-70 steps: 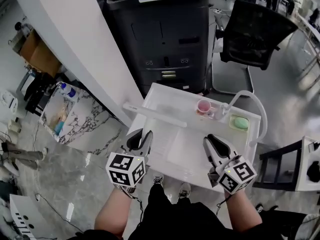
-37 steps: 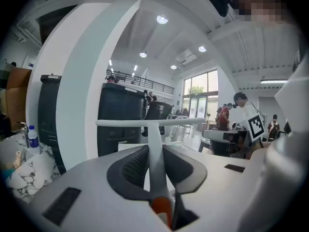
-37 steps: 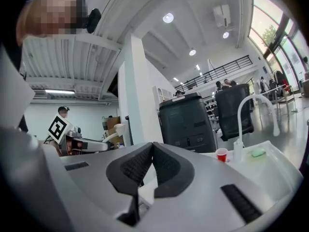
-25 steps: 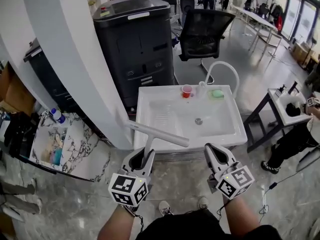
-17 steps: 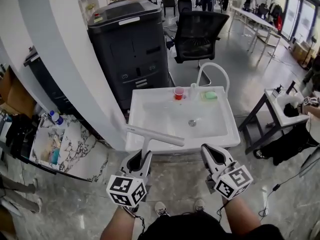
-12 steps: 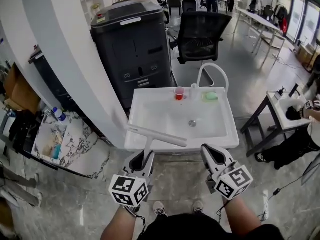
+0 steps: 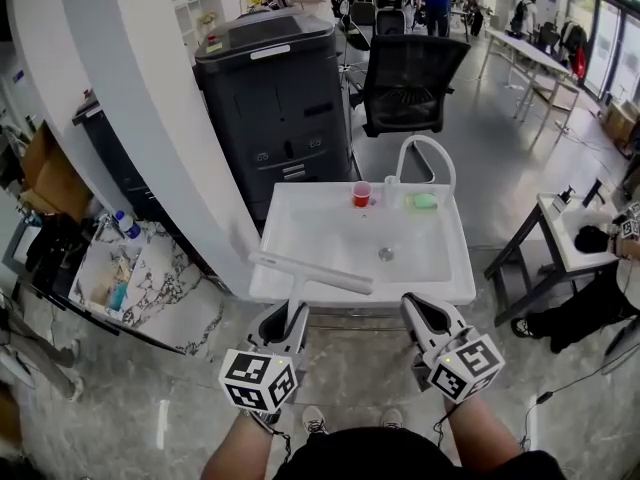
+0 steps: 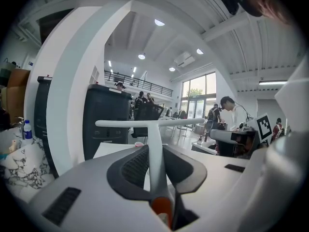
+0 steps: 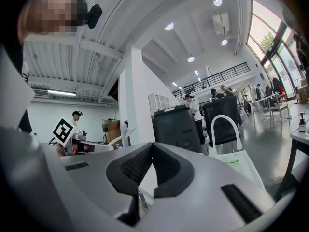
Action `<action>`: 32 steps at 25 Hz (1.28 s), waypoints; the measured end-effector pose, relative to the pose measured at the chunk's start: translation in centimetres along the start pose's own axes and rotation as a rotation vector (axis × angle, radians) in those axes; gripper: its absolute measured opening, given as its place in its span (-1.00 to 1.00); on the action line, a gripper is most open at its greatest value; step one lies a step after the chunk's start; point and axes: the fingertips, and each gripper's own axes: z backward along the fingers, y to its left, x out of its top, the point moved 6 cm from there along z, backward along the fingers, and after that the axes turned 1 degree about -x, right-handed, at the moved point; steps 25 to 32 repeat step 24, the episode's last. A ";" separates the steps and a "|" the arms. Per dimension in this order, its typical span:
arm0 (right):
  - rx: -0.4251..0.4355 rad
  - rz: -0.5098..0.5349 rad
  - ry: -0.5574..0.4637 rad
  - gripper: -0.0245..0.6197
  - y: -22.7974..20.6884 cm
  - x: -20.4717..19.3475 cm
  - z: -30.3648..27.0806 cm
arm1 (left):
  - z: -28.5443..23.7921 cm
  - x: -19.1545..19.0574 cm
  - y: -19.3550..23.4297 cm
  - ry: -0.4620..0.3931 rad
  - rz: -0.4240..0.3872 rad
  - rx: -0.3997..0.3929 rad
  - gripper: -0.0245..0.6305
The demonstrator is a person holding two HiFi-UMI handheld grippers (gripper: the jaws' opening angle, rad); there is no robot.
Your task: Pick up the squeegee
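Clamping the squeegee (image 7: 312, 271) by its handle, the left gripper (image 7: 290, 310) is holding it with the blade crossing just beyond its jaws. The right gripper (image 7: 420, 308) is hanging beside it, jaws pressed together, empty.

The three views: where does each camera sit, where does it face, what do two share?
Head view: on the person's head, facing steeply down at the sink, left gripper, right gripper, forearms.
Left gripper view: on that gripper, along jaws closed on the squeegee.
Right gripper view: on that gripper, along shut, empty jaws toward the faucet.
Shared: head and left gripper views both show the squeegee.
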 end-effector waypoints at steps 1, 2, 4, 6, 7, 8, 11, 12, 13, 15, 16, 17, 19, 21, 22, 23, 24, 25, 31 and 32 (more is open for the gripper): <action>0.002 0.001 0.000 -0.87 0.0 0.2 0.0 | 0.0 0.1 0.0 0.000 0.001 0.000 -0.64; 0.003 0.002 -0.001 -0.87 0.1 0.3 0.0 | 0.0 0.2 -0.1 0.000 0.001 0.000 -0.64; 0.002 0.002 -0.003 -0.87 0.1 0.3 0.1 | 0.0 0.3 -0.1 0.000 -0.001 -0.002 -0.64; 0.001 0.001 -0.007 -0.87 0.1 0.2 0.1 | -0.1 0.3 -0.2 0.000 -0.006 -0.003 -0.64; 0.002 0.000 -0.009 -0.87 0.1 0.2 0.1 | 0.0 0.3 -0.2 0.000 -0.007 -0.002 -0.64; 0.002 -0.001 -0.010 -0.87 0.1 0.2 0.1 | 0.0 0.3 -0.2 0.000 -0.007 -0.001 -0.64; 0.003 -0.002 -0.012 -0.87 0.2 0.2 0.0 | 0.0 0.3 -0.1 0.001 -0.008 -0.001 -0.64; 0.002 -0.001 -0.013 -0.87 0.2 0.2 0.0 | 0.0 0.3 0.0 0.000 -0.009 -0.002 -0.64; 0.002 -0.001 -0.013 -0.87 0.2 0.2 0.0 | 0.0 0.4 0.0 -0.001 -0.009 -0.003 -0.64; 0.000 -0.001 -0.013 -0.87 0.3 0.4 -0.1 | 0.0 0.6 0.1 -0.002 -0.010 -0.006 -0.64; 0.000 0.000 -0.012 -0.87 0.3 0.4 -0.2 | 0.0 0.7 0.1 -0.003 -0.011 -0.007 -0.64; -0.001 0.001 -0.012 -0.87 0.4 0.5 -0.2 | 0.0 0.8 0.1 -0.004 -0.012 -0.008 -0.64; -0.001 0.001 -0.014 -0.87 0.3 0.4 -0.3 | -0.1 0.7 0.2 -0.005 -0.012 -0.010 -0.64; -0.002 0.001 -0.016 -0.87 0.2 0.1 -0.3 | -0.2 0.4 0.2 -0.004 -0.013 -0.012 -0.64; -0.001 0.001 -0.017 -0.87 0.2 0.0 -0.3 | -0.3 0.3 0.2 -0.004 -0.014 -0.012 -0.64; -0.001 0.001 -0.018 -0.87 0.1 -0.1 -0.3 | -0.4 0.1 0.2 -0.004 -0.014 -0.012 -0.64; -0.001 0.000 -0.019 -0.87 0.0 -0.3 -0.4 | -0.5 0.0 0.2 -0.004 -0.014 -0.011 -0.64; -0.001 0.000 -0.019 -0.87 0.0 -0.3 -0.4 | -0.5 0.0 0.2 -0.004 -0.014 -0.011 -0.64; -0.001 0.000 -0.019 -0.87 0.0 -0.3 -0.4 | -0.5 0.0 0.2 -0.004 -0.014 -0.011 -0.64; -0.001 0.000 -0.019 -0.87 0.0 -0.3 -0.4 | -0.5 0.0 0.2 -0.004 -0.014 -0.011 -0.64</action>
